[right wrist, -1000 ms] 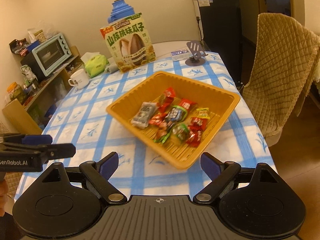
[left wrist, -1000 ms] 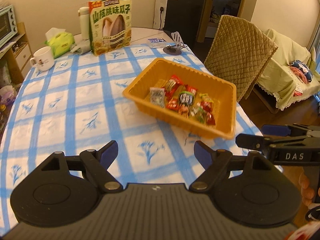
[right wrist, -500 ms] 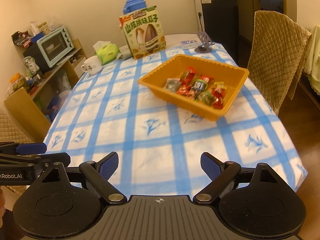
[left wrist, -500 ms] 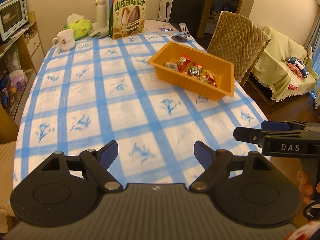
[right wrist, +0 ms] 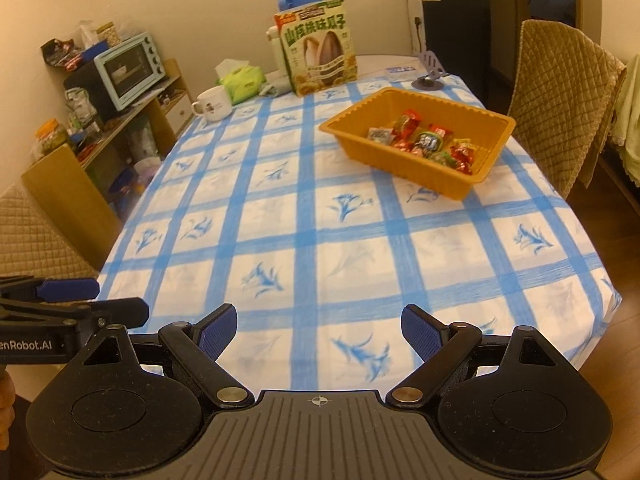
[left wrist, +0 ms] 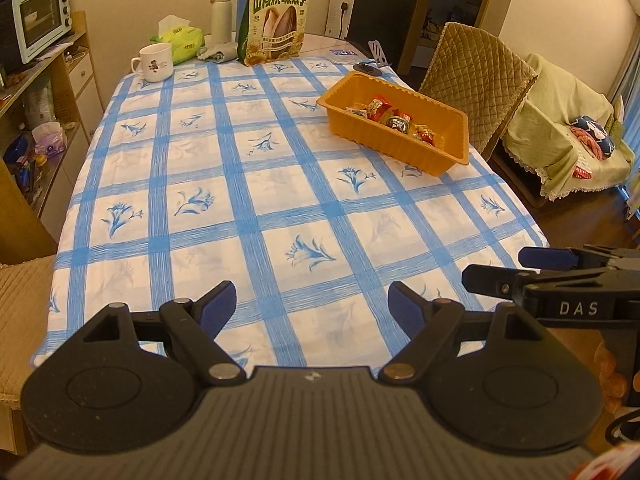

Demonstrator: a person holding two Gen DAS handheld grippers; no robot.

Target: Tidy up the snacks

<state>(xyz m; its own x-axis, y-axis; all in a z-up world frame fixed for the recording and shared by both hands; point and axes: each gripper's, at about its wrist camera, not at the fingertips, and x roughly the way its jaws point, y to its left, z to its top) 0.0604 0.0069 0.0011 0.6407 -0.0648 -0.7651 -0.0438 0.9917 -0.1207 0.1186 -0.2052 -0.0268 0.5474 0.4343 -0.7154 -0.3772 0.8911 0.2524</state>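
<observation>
An orange tray [left wrist: 400, 148] [right wrist: 404, 164] sits on the far right part of the blue-checked table and holds several wrapped snacks [left wrist: 394, 118] [right wrist: 428, 142]. My left gripper [left wrist: 312, 304] is open and empty, low over the table's near edge, far from the tray. My right gripper [right wrist: 319, 326] is open and empty, also at the near edge. Each gripper shows at the side of the other's view: the right one [left wrist: 560, 284] and the left one [right wrist: 60, 304].
A big sunflower-seed bag [left wrist: 276, 20] [right wrist: 318, 54], a white mug [left wrist: 154, 62], a tissue pack [left wrist: 180, 38], a thermos [left wrist: 221, 16] and a phone stand [right wrist: 430, 74] stand at the far end. A quilted chair [left wrist: 476, 80] is right of the tray; shelves with a toaster oven [right wrist: 128, 68] are left.
Both grippers have pulled back from the tray toward the table's near edge, so the tray now looks smaller and farther. Both stay open and empty.
</observation>
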